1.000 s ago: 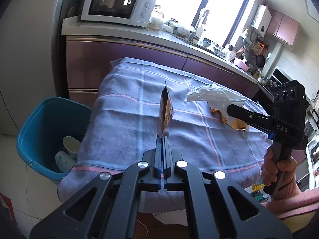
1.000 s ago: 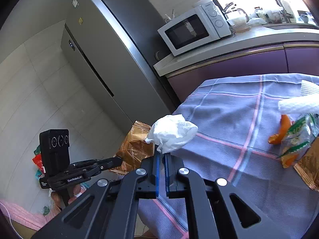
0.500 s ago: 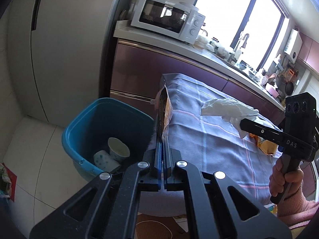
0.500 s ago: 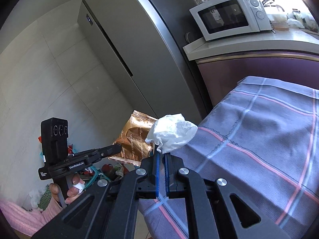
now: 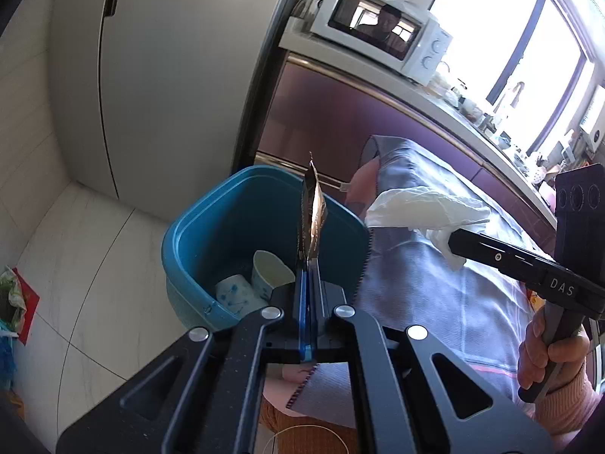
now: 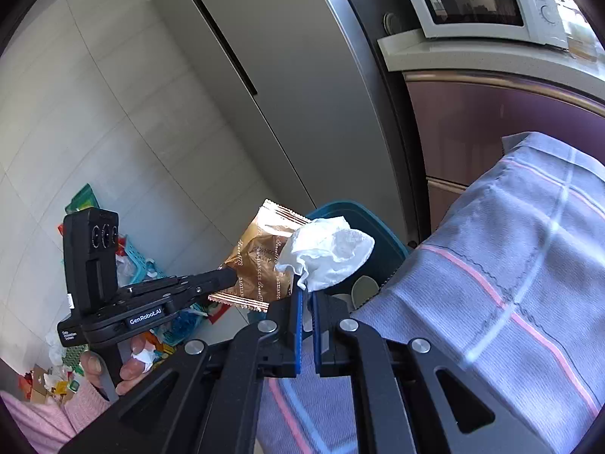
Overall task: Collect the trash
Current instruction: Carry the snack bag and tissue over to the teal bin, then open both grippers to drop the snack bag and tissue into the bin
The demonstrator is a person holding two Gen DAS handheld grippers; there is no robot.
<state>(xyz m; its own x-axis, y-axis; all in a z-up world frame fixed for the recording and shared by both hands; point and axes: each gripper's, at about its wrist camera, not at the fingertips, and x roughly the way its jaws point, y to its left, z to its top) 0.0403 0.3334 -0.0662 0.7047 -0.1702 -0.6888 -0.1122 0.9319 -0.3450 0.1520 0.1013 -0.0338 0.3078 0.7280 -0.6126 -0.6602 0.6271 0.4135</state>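
Observation:
My left gripper (image 5: 308, 265) is shut on a gold-brown snack wrapper (image 5: 312, 215), seen edge-on and held upright over the blue bin (image 5: 196, 234). From the right wrist view the same wrapper (image 6: 261, 261) shows its flat printed face, pinched by the left gripper (image 6: 227, 276). My right gripper (image 6: 307, 295) is shut on a crumpled white tissue (image 6: 329, 249), just beside the bin's rim (image 6: 355, 210). In the left wrist view the tissue (image 5: 423, 204) hangs from the right gripper (image 5: 453, 240) above the table edge. Two paper cups (image 5: 264, 272) lie inside the bin.
A table under a blue-grey checked cloth (image 6: 522, 265) stands right of the bin. A grey fridge (image 5: 159, 75) and purple cabinets with a white microwave (image 5: 382, 26) stand behind. Colourful clutter (image 6: 143, 276) lies on the tiled floor at left.
Both grippers have swung left from over the table toward the blue bin, still carrying the wrapper and the tissue. The bin now sits right under the wrapper.

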